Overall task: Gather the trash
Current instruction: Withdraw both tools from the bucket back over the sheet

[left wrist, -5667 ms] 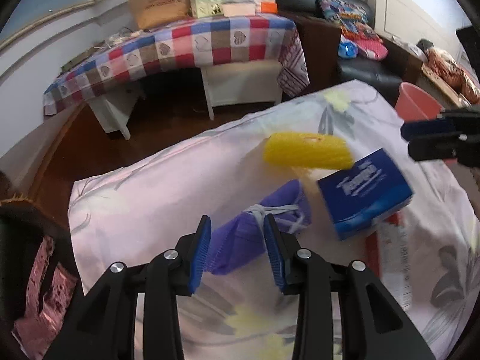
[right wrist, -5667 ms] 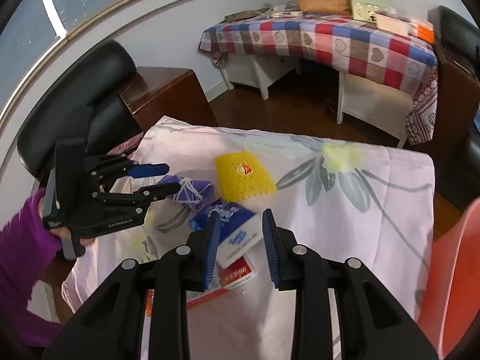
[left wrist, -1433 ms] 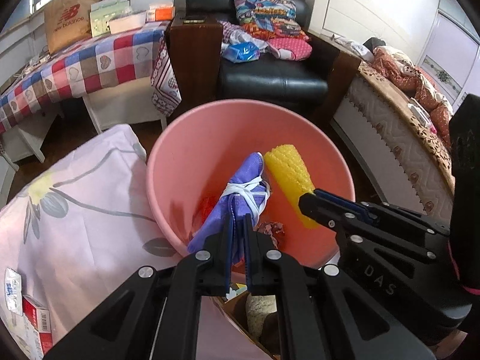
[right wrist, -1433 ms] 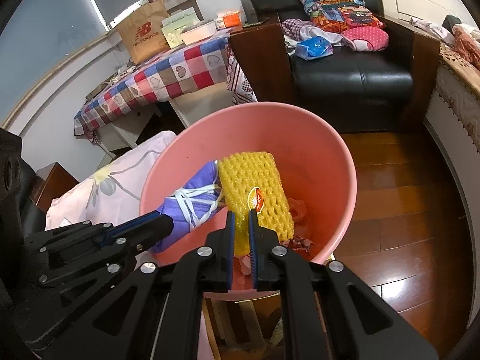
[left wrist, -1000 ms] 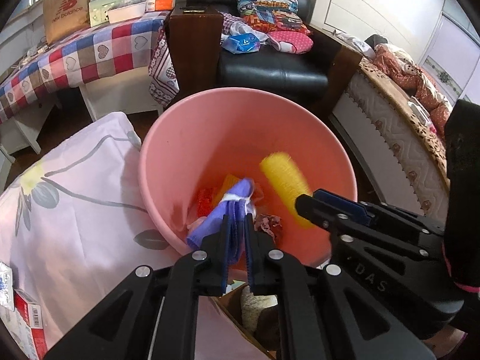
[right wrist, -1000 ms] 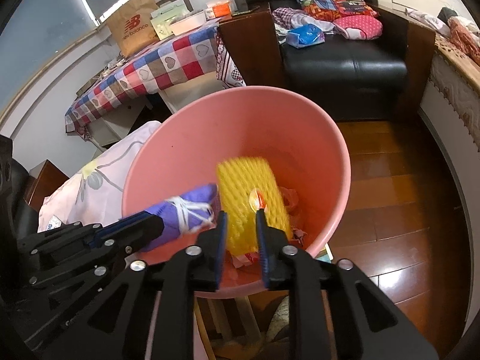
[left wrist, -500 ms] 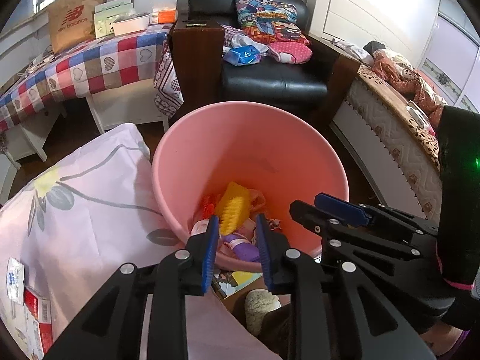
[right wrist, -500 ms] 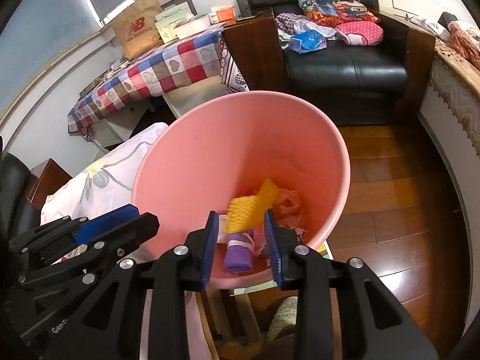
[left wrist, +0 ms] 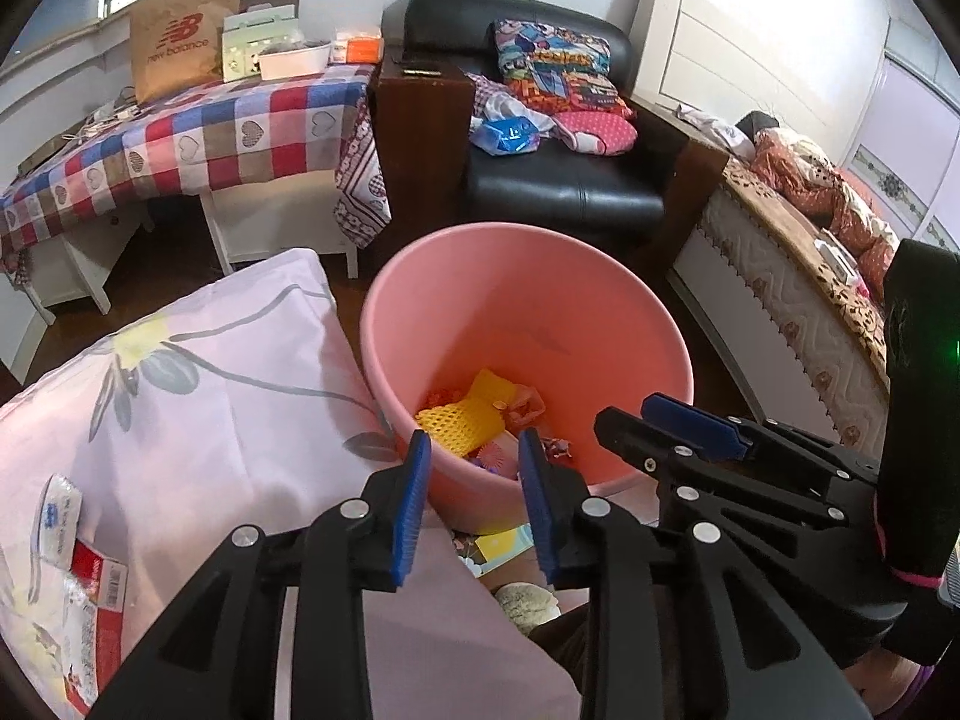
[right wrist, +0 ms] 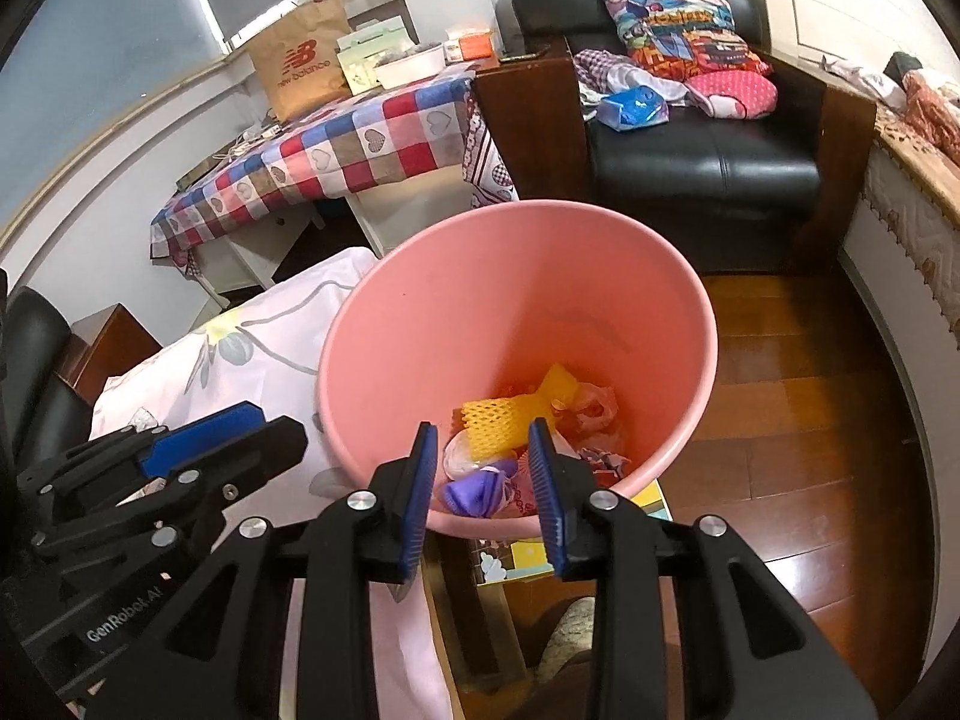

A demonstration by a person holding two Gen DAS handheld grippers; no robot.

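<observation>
left tongs: the left gripper [left wrist: 474, 498], black plastic with ribbed blue pads, has its jaws opening with nothing between them; it hangs above the near rim of the bin, so whatever it brought looks dropped already
right tongs: the right gripper [right wrist: 486, 495], same black-and-blue build, stands parted and empty too; tilted down over the bin mouth, which makes sense for letting stuff fall straight in
bin: the round pink plastic trash bin [right wrist: 600, 276] sits on the wood floor right at the edge of the table, I'd guess so trash only needs a short carry
trash inside: the yellow foam mesh sleeve [right wrist: 501, 420] lies on the bottom, with the crumpled purple bag tied with a white string [right wrist: 477, 492] just beside it toward the near wall; both rest on other scraps
still to collect: on the pale pink flowered tablecloth [left wrist: 198, 396] a red-and-white printed wrapper [left wrist: 99, 594] and a small white-and-blue tissue pack [left wrist: 57, 516] lie near each other, well apart from the bin; probably next up
writing: the brown paper bag [left wrist: 180, 39] on the checked table reads "new balance"; the left gripper's body shows "GenRobot.AI" in the right view; the wrapper's print is too small to read
</observation>
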